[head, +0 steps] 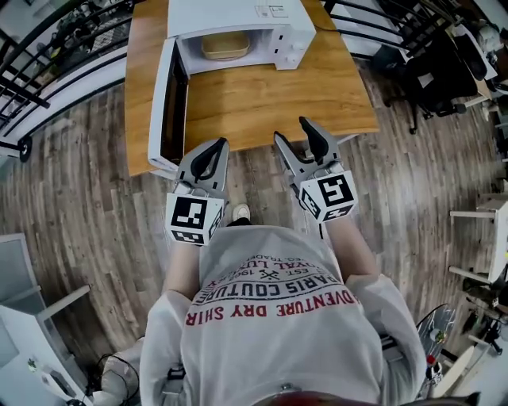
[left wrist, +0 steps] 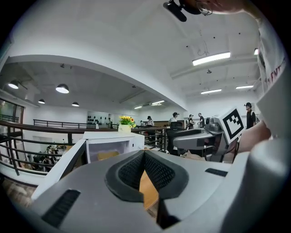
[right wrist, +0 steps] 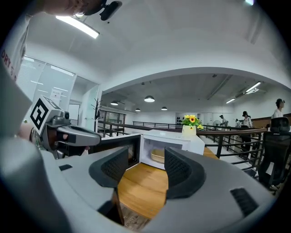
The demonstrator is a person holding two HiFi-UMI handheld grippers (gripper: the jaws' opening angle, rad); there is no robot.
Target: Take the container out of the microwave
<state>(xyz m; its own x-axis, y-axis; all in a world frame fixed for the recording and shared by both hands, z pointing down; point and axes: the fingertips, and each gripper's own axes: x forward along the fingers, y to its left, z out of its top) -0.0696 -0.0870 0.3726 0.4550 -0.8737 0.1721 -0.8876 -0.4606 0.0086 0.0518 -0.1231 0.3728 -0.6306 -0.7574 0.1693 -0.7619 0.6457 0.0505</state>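
A white microwave (head: 238, 24) stands at the far end of a wooden table (head: 262, 95), its door (head: 168, 103) swung open to the left. Inside it sits a tan container (head: 225, 45), which also shows in the right gripper view as the container (right wrist: 158, 156) and in the left gripper view as the container (left wrist: 107, 155). Both grippers hover at the table's near edge, well short of the microwave. My left gripper (head: 214, 151) has its jaws together with nothing between them. My right gripper (head: 292, 131) stands wide open and holds nothing.
A pot of yellow flowers (right wrist: 191, 125) stands on top of the microwave. Black railings (head: 48, 55) run behind and left of the table. A black chair (head: 436, 71) is at the right, white furniture (head: 32, 317) at the near left. People stand far off.
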